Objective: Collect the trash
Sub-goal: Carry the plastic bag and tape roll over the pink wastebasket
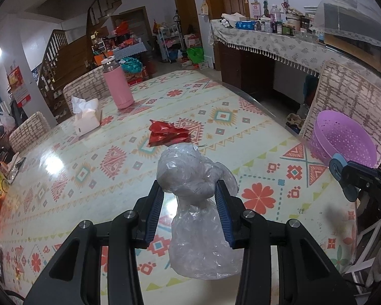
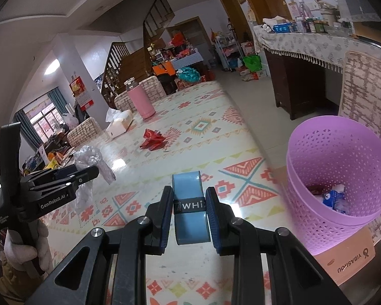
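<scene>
While my left wrist camera looks down on the left gripper pinching a crumpled clear plastic bag between its blue pads, only the right wrist view lets me see into the purple basket: scraps lie at its bottom, a blue-and-white packet among them. That same view shows the basket standing on a pinkish board at the table's near right corner, which the left view cuts off. From the right camera I see my right gripper clamped on a light blue roll with a black band printed in white letters, held above the patterned tablecloth. The left gripper appears at that view's left edge with the bag sticking out of it, off the table surface.

The bag is translucent, wrinkled, bunched into a lump above the pads and hanging loose below them. Beyond it a red crumpled wrapper lies on the cloth, well apart from the basket. Farther back stand a pink flask and a tissue box.
</scene>
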